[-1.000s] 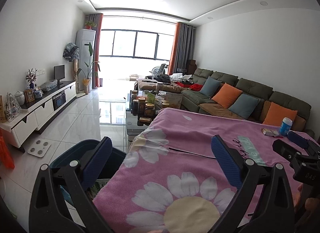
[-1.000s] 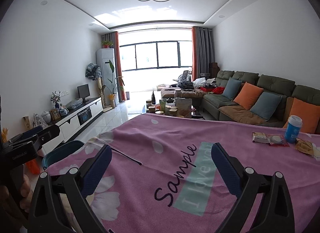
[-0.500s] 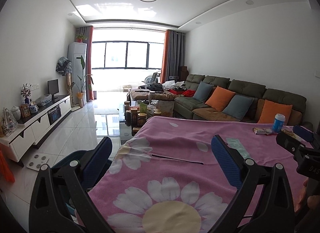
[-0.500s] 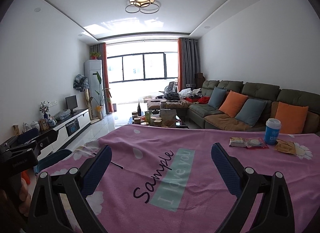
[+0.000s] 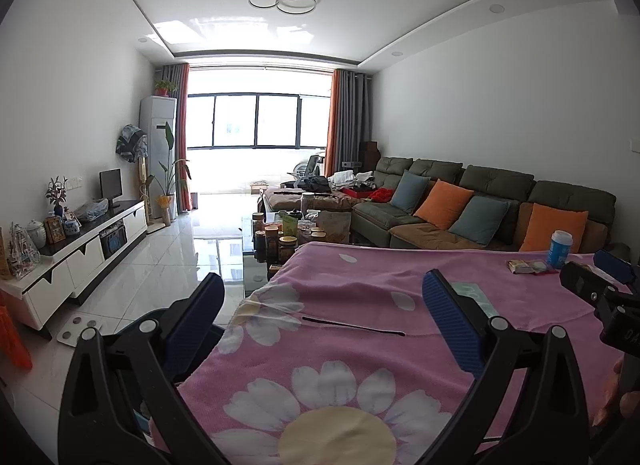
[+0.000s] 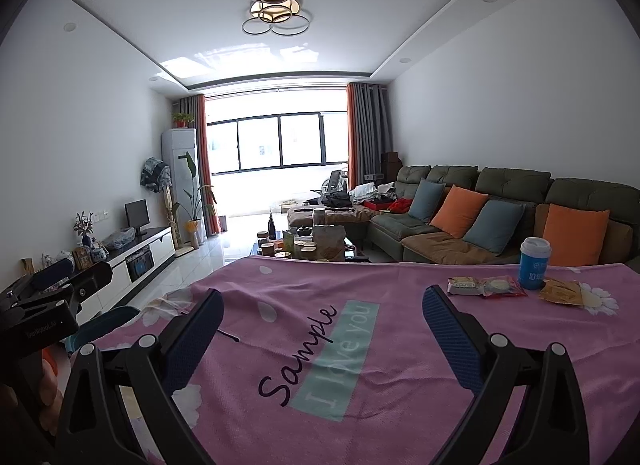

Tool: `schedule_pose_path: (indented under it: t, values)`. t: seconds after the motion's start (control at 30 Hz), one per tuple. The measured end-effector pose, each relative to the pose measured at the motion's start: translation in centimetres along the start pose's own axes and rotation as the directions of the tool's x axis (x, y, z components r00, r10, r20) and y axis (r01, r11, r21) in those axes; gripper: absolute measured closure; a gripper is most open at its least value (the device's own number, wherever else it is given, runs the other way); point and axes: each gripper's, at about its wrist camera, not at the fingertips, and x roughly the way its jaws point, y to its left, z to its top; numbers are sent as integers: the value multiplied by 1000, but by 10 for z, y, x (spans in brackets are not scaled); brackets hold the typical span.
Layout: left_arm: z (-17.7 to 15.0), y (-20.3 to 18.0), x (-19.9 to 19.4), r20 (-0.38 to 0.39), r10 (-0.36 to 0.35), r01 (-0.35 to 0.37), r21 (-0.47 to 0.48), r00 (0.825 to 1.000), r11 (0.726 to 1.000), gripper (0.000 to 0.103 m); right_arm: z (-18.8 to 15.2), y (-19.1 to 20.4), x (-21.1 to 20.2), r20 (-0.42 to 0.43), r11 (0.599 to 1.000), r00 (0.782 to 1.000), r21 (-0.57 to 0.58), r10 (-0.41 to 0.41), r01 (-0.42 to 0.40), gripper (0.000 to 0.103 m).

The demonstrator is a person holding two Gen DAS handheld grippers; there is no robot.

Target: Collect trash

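Trash lies at the far right of the pink flowered cloth [image 6: 360,365]: a blue cup with a white lid [image 6: 534,264], a red and white snack wrapper [image 6: 486,287] and a yellow wrapper [image 6: 564,293]. The cup [image 5: 560,249] and wrapper [image 5: 528,266] also show in the left wrist view. A thin black stick [image 5: 352,326] lies on the cloth. My left gripper [image 5: 320,317] is open and empty above the cloth's left edge. My right gripper [image 6: 322,325] is open and empty above the cloth's middle, well short of the trash.
A dark blue bin [image 5: 140,329] stands on the floor left of the table. Beyond the table are a glass coffee table with jars [image 5: 280,237], a green sofa with cushions [image 5: 480,209] and a white TV cabinet [image 5: 80,253]. White tiled floor lies to the left.
Both grippers have tilted up and drawn back a little, so more ceiling shows and the cloth sits lower. Both stay open and empty.
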Motion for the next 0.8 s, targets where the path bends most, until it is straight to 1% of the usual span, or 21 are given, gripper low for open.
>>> schedule_pose_path:
  t: [0.23, 0.8]
  values:
    - [0, -1, -3, 8, 14, -14, 5, 1000, 1000, 6, 2, -4, -1, 11, 1000, 1000, 10, -3, 3, 7]
    - [3, -4, -4, 24, 18, -18, 11, 1000, 1000, 6, 2, -6, -3, 14, 1000, 1000, 17, -10, 10, 7]
